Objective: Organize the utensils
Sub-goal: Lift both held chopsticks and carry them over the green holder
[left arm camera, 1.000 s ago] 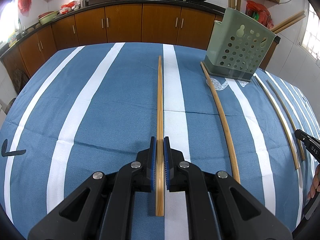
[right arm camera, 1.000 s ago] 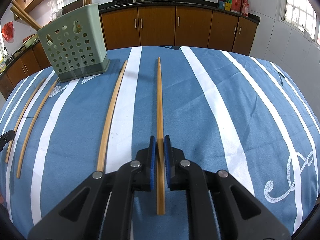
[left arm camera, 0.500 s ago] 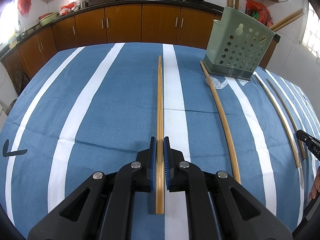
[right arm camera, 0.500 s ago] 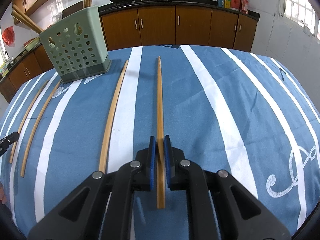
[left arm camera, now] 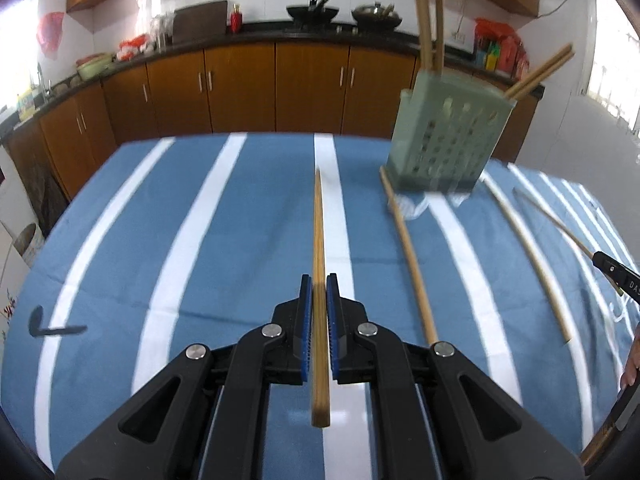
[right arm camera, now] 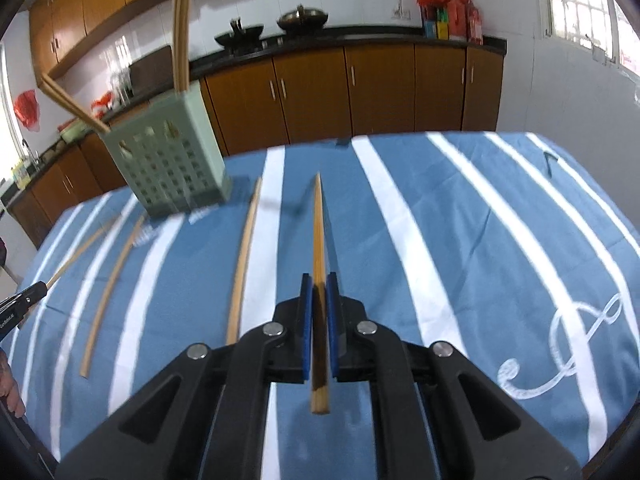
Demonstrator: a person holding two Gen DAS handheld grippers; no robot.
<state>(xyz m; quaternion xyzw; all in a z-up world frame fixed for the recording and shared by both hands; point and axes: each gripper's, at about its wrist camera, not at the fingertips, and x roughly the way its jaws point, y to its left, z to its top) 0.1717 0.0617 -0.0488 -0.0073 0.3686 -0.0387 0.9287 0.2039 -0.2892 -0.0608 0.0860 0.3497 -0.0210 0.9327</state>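
My left gripper (left arm camera: 319, 280) is shut on a long wooden chopstick (left arm camera: 319, 220), which points ahead just above the blue striped tablecloth (left arm camera: 224, 248). My right gripper (right arm camera: 319, 280) is shut on another chopstick (right arm camera: 319, 220), also raised, with its shadow on the cloth beside it. A green perforated holder (left arm camera: 444, 140) stands at the far right in the left wrist view, with several chopsticks upright in it. In the right wrist view the holder (right arm camera: 168, 160) is at the far left. Each view shows the other gripper's tip at its edge: the right gripper's tip (left arm camera: 616, 274) and the left gripper's tip (right arm camera: 20, 304).
Loose chopsticks lie on the cloth between the grippers: one (left arm camera: 408, 252) runs toward the holder, another (left arm camera: 528, 256) lies further right. The right wrist view shows the same loose pair (right arm camera: 244, 256) (right arm camera: 112, 280). Brown kitchen cabinets (left arm camera: 240, 88) stand beyond the table's far edge.
Both grippers have risen with their chopsticks, lifting them off the cloth. The views now tilt up more, showing more of the cabinets and the sticks in the holder.
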